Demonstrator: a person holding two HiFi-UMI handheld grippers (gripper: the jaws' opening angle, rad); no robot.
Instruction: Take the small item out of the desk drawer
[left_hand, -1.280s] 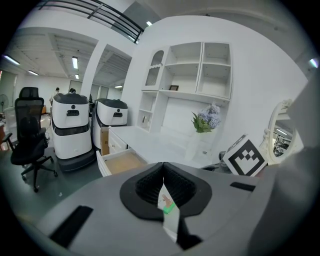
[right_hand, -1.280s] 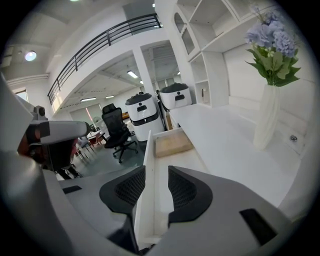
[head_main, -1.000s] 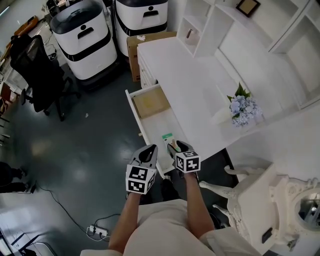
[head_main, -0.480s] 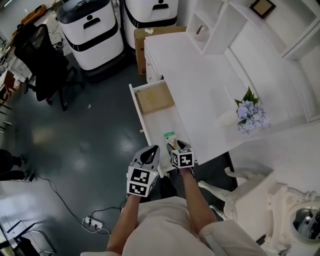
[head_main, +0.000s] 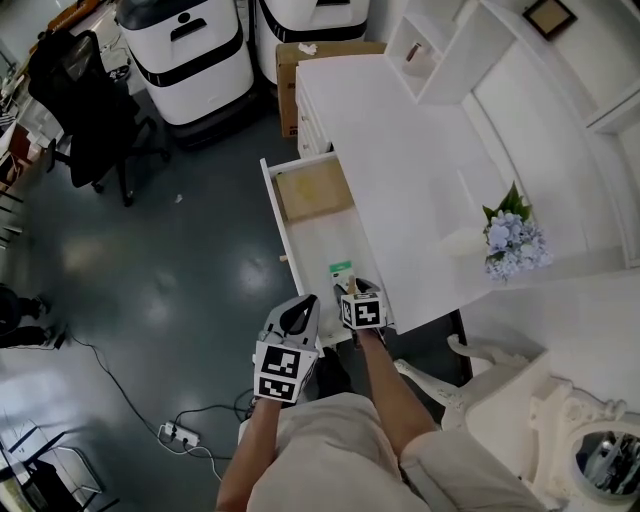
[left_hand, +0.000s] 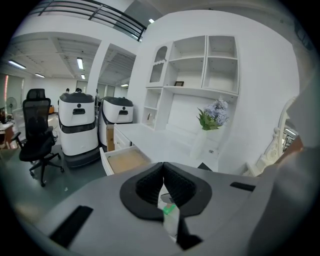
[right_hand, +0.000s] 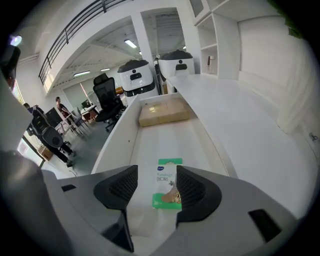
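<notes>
1. The packet (right_hand: 165, 182) lies flat in the open drawer (head_main: 320, 240), near its front edge.
2. The right gripper (right_hand: 156, 176) hangs over it. Its fingers are apart and have just been opening, with the packet between them, ungripped.
3. The left gripper (left_hand: 162, 167), fingers together, sits by the drawer's front corner.

1. the open white desk drawer (head_main: 318, 240) is free from above, and its pale floor lies bare along the middle.
2. a flat tan cardboard box (right_hand: 164, 112) fills the far end from wall to wall.
3. a small green-and-white packet (right_hand: 167, 175) lies flat at the near end, with room on either side.
4. the white desk top (head_main: 400, 150) runs along the drawer's right side.
5. the left gripper (head_main: 303, 303) stands just outside the near left corner.
</notes>
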